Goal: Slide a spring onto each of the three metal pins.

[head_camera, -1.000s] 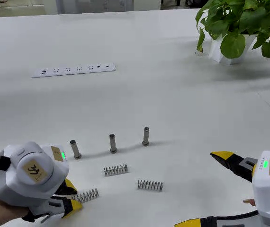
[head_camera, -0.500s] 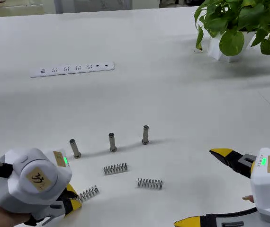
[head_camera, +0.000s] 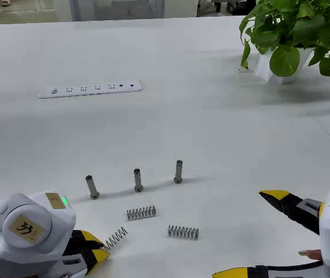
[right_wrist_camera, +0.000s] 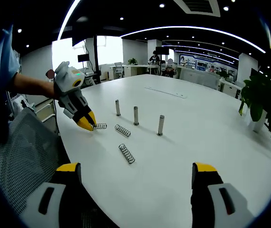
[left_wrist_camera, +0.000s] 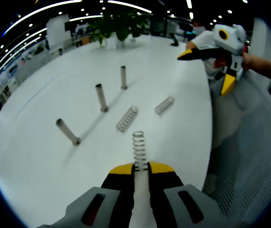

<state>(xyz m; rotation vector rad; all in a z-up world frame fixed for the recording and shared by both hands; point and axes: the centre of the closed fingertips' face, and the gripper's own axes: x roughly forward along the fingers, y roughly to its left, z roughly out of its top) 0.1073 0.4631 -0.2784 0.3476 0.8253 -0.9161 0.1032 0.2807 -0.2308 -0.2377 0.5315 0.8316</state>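
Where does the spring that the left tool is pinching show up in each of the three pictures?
Head view: lower left, the spring sticks out from the left gripper.
Left gripper view: bottom centre, spring rising between the jaws.
Right gripper view: left of centre, spring at the left gripper's yellow tips.
Shared landmark: the row of three pins beside it.

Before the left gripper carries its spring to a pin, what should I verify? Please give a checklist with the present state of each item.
1. Left gripper shut on one end of the held spring: ok.
2. Left pin, middle pin and right pin upright and bare: ok.
3. Held spring above a pin: not ok, it is short of them.
4. Held spring lifted off the table: cannot tell.
5. Right gripper open, apart from the pins: ok.
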